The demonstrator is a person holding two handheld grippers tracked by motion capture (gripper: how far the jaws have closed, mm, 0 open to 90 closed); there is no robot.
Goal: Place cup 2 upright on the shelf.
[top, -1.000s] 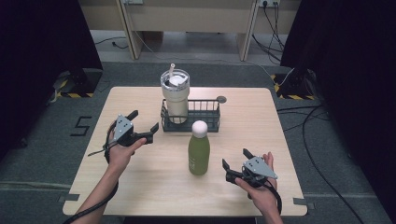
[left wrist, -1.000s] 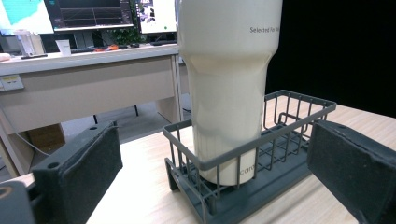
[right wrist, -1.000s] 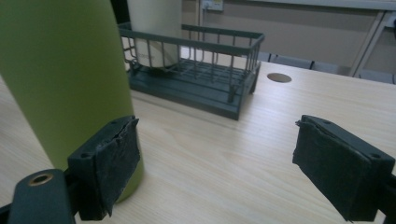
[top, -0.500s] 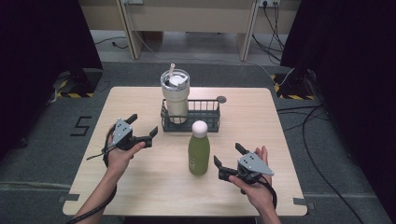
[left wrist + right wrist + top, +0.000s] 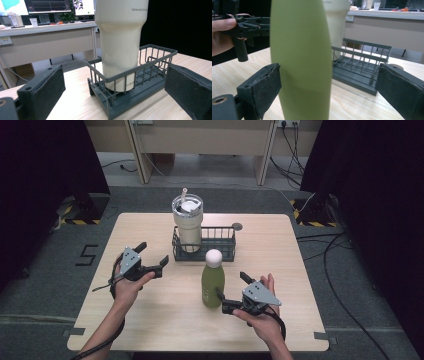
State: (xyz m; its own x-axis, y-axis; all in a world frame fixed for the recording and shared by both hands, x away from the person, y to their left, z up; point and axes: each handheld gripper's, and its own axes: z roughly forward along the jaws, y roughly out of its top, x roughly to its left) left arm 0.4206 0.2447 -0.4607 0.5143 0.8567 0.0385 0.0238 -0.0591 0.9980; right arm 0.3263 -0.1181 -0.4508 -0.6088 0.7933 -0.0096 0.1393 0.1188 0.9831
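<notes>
wooden table [image 5: 150,320], wire basket [image 5: 220,251], green bottle [image 5: 212,285]

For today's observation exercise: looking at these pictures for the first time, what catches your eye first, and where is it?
The green bottle with its white cap stands upright mid-table, and the open right gripper sits right beside it, the bottle between its jaws. Behind it, a tall cream tumbler with a straw stands in the left end of a dark wire basket. The left gripper, also open, hovers left of the basket, pointing at it.

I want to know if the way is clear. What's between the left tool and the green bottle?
Only bare tabletop, as the high view shows. The left tool stands open, apart from the green bottle.
</notes>
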